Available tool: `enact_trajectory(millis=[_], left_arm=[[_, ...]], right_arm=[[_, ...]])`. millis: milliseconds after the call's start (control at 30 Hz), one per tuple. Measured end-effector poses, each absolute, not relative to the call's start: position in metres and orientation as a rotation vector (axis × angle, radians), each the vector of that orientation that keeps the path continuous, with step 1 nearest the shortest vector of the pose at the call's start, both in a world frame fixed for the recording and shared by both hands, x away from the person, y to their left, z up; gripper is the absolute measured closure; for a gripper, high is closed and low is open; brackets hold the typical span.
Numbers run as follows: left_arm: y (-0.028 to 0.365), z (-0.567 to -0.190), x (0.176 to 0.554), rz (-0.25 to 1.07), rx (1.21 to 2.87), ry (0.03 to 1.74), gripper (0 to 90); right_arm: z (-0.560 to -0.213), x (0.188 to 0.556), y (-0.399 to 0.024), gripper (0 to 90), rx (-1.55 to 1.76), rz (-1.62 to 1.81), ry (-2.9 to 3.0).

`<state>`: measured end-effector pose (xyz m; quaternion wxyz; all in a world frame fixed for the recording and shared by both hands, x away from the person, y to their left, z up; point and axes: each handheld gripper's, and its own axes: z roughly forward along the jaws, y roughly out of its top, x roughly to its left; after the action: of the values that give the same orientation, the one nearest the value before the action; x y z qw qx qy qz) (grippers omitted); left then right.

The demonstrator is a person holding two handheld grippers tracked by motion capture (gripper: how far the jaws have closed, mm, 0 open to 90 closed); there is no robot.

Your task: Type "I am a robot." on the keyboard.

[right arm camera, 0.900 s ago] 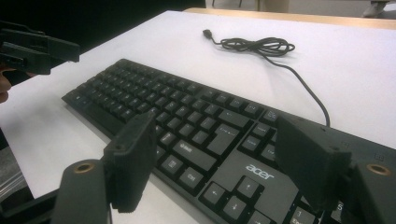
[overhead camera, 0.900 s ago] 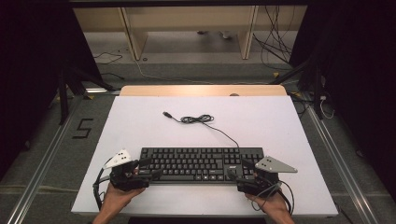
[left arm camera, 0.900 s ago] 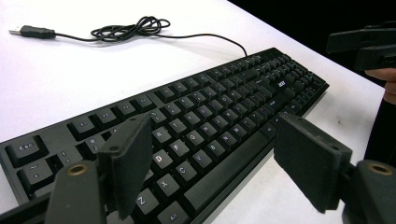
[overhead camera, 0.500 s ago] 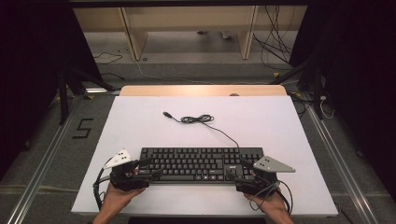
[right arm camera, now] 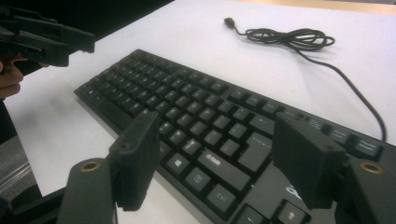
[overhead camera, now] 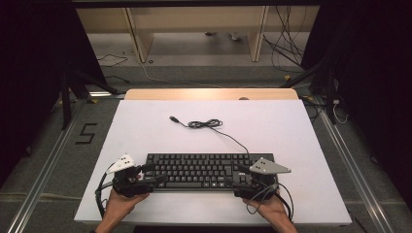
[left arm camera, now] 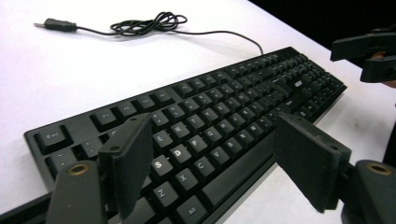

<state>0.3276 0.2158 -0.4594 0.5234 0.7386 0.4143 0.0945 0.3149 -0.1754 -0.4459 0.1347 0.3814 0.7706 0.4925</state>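
Two grippers frame a black keyboard (overhead camera: 209,170) on a white table (overhead camera: 291,136).

The left gripper (left arm camera: 210,168) stands with jaws spread wide over the keyboard's left end, keys showing between its fingers (left arm camera: 128,163). The right gripper (right arm camera: 219,158) is likewise spread over the right end. The keyboard's coiled cable (overhead camera: 206,124) lies well beyond both.

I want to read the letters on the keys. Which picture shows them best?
The left gripper view: the keyboard lies close, and white letters such as S, D, X and C are readable. The right gripper view shows its other end close, with fainter markings. The high view shows the whole keyboard, too small to read.
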Motion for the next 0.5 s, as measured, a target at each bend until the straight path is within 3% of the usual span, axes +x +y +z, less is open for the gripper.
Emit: enact_trajectory(millis=[500], left_arm=[[0.225,-0.463,0.333,0.249,1.778,1.095,32.6]], right_arm=[[-0.449,0.338,-0.139,36.6,1.062,1.417,2.299]])
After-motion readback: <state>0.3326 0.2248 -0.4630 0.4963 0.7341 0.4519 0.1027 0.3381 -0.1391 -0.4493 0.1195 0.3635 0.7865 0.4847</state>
